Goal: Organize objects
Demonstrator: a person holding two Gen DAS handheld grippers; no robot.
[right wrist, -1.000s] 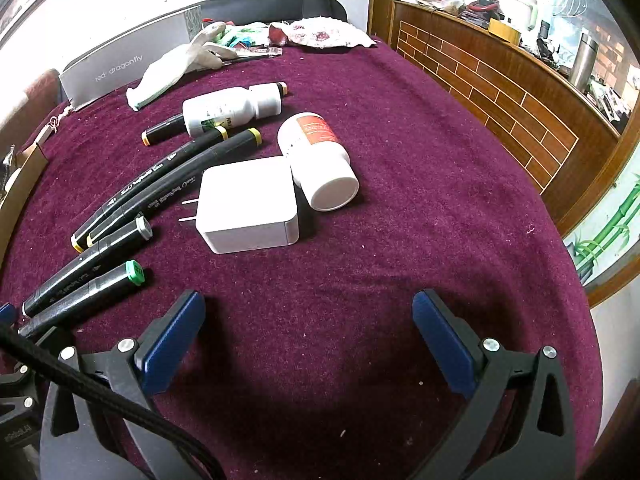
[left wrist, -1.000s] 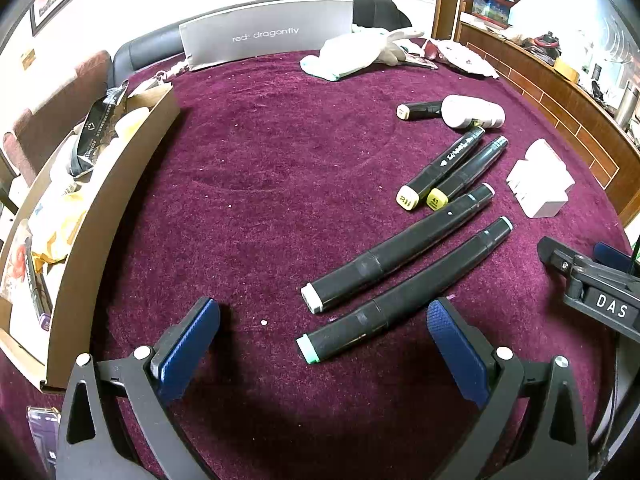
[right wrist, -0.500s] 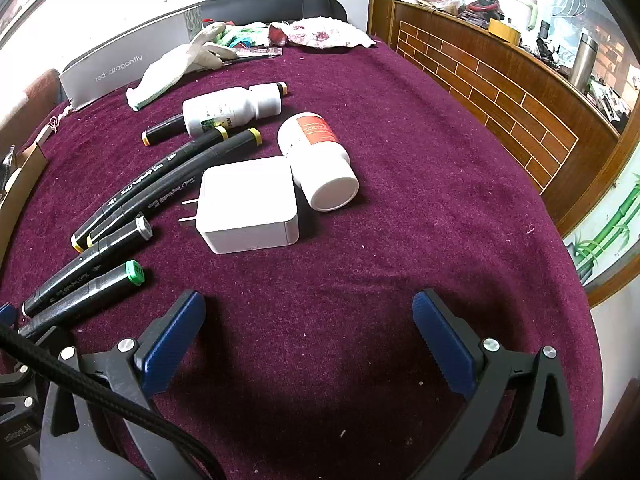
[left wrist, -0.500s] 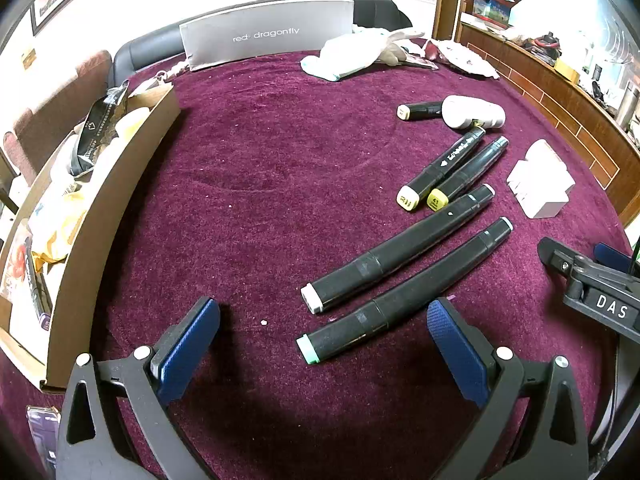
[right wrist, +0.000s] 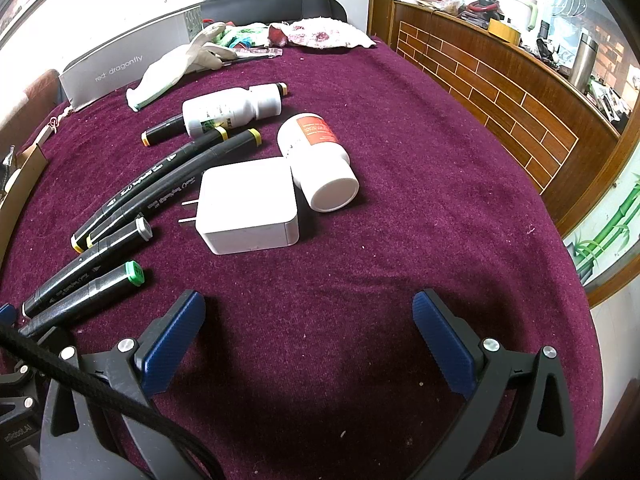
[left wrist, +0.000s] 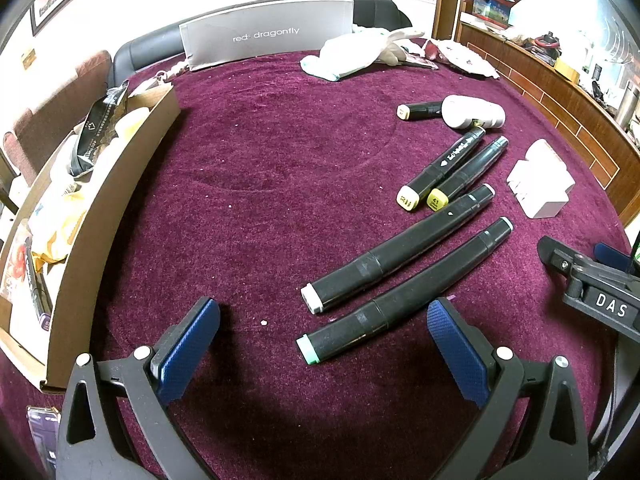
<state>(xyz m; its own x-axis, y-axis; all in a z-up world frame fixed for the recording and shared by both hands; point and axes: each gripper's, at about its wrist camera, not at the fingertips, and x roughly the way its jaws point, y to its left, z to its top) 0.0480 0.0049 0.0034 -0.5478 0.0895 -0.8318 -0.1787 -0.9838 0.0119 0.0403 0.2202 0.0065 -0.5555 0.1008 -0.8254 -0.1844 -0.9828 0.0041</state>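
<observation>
Several black markers lie on the purple cloth. In the left wrist view the green-capped marker (left wrist: 404, 300) and the grey-capped marker (left wrist: 396, 252) lie just ahead of my open left gripper (left wrist: 320, 332), which holds nothing. Two yellow-capped markers (left wrist: 452, 168) lie farther off. A white charger (right wrist: 248, 206), a white bottle with a red label (right wrist: 316, 156) and a second white bottle (right wrist: 232, 110) lie ahead of my open, empty right gripper (right wrist: 308, 320). A short marker (right wrist: 160, 134) sits partly behind the second bottle.
An open cardboard box (left wrist: 108, 208) full of packets runs along the left table edge. A grey "red dragonfly" box (left wrist: 264, 34), white gloves (left wrist: 360, 52) and cloths sit at the far edge. A wooden brick-pattern counter (right wrist: 500, 92) stands to the right.
</observation>
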